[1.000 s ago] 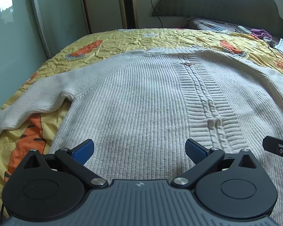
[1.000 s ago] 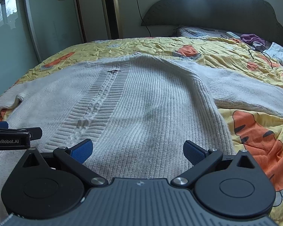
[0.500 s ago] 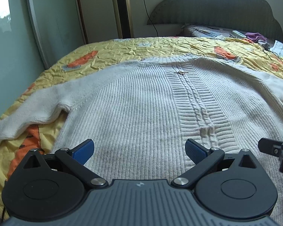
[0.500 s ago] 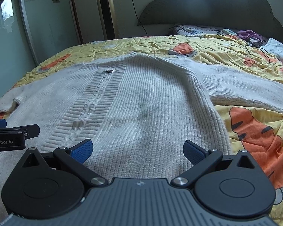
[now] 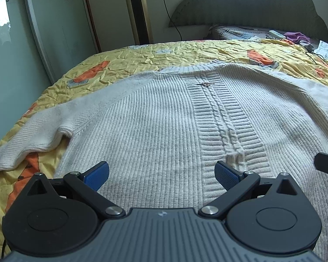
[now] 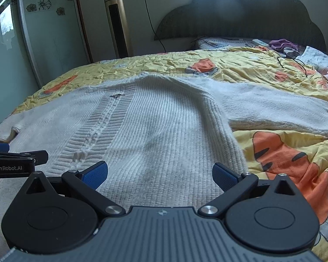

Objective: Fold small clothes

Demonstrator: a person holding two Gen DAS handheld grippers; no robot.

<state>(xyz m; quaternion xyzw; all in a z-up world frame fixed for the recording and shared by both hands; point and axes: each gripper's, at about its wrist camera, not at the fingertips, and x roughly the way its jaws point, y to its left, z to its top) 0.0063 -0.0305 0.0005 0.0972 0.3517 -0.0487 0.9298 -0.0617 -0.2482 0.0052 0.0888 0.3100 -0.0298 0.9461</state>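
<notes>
A cream knitted sweater [image 5: 164, 118] lies flat on the bed, front up, with a cable band down its middle and a small metal pin [image 5: 206, 84] near the collar. Its sleeves spread out to both sides [image 5: 32, 131] [image 6: 273, 109]. My left gripper [image 5: 161, 174] hovers open over the hem, left of the cable band. My right gripper [image 6: 159, 174] is open over the hem's right half, close to the sweater's [image 6: 155, 131] side edge. Neither holds anything. Each gripper's side shows at the edge of the other's view.
The bed has a yellow quilt [image 5: 185, 52] with orange carrot prints [image 6: 295, 159]. At the far right lie a purple cloth [image 6: 282, 43], a remote and a black cable [image 6: 293, 62]. A gold tower fan [image 6: 118, 21] and a sliding glass door [image 5: 21, 43] stand beyond the bed's left side.
Both views have tilted upward, showing more of the wall, fan and headboard. The sweater has not moved and both grippers stay open.
</notes>
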